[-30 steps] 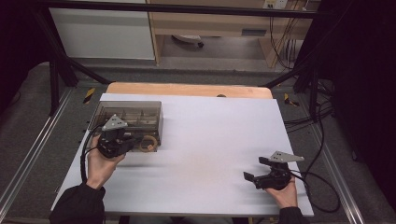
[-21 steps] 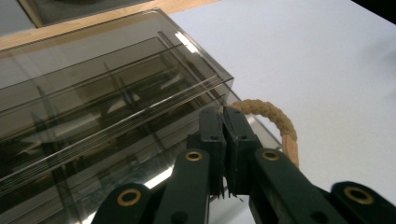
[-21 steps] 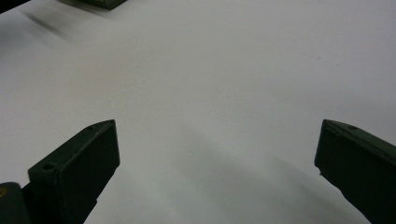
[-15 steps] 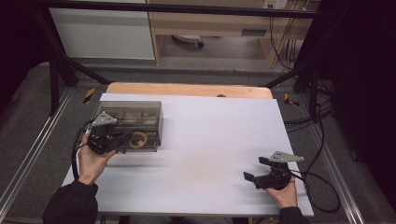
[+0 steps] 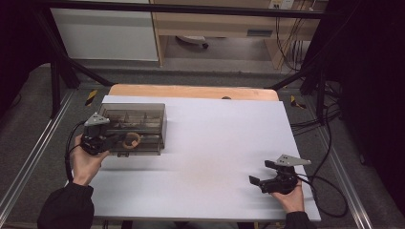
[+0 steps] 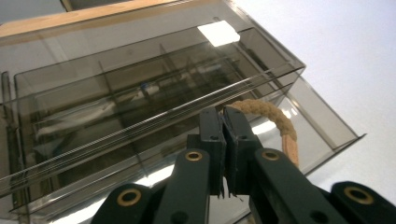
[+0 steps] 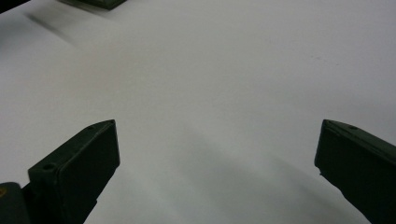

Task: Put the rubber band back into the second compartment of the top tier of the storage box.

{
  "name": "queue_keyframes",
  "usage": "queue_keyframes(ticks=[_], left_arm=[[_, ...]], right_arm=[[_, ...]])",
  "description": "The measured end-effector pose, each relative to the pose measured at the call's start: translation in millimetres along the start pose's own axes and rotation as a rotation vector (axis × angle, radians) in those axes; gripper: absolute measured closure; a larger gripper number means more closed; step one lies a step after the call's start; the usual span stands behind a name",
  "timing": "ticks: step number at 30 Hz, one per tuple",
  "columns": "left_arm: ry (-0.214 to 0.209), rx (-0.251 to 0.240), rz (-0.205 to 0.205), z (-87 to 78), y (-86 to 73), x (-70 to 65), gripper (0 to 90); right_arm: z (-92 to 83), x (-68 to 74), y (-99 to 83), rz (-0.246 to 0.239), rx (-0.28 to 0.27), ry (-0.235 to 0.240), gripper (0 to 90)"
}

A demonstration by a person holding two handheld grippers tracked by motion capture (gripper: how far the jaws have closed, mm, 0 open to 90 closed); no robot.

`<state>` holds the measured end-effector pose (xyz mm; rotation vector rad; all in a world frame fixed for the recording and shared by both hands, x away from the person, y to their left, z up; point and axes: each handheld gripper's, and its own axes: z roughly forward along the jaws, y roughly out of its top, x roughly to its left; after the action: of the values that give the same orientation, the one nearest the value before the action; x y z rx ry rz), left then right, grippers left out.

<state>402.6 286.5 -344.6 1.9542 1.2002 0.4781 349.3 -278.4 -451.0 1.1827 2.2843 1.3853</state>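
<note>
A smoked clear plastic organiser box (image 5: 138, 119) with inner dividers stands at the table's left. My left gripper (image 5: 116, 141) is at the box's front, shut on a tan braided ring (image 5: 132, 140). In the left gripper view the jaws are pressed together, and the braided ring (image 6: 275, 123) curves out from their tips to the right, over a clear tray (image 6: 327, 126) that juts from the base of the box (image 6: 116, 98). My right gripper (image 5: 261, 177) rests low at the near right of the table, and in its own view the right gripper (image 7: 217, 158) is open over bare white surface.
The white table top (image 5: 215, 143) runs between the two hands, with a wooden strip (image 5: 191, 91) along its far edge. Black frame bars and cables stand around the table. A cable (image 5: 329, 191) trails from the right gripper off the right edge.
My left gripper has moved left along the front of the box, carrying the braided ring with it. The right hand and gripper have stayed put.
</note>
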Motion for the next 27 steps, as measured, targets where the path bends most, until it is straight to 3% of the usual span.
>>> queue_keyframes(ticks=[9,27], left_arm=[[0.018,0.012,-0.024,2.7,-7.7,11.9,86.8],[0.035,0.063,-0.022,15.8,-20.7,16.6,86.6]], right_arm=[[0.0,0.0,0.0,0.0,0.0,0.0,0.7],[0.2,0.1,0.0,0.002,0.001,0.001,0.7]])
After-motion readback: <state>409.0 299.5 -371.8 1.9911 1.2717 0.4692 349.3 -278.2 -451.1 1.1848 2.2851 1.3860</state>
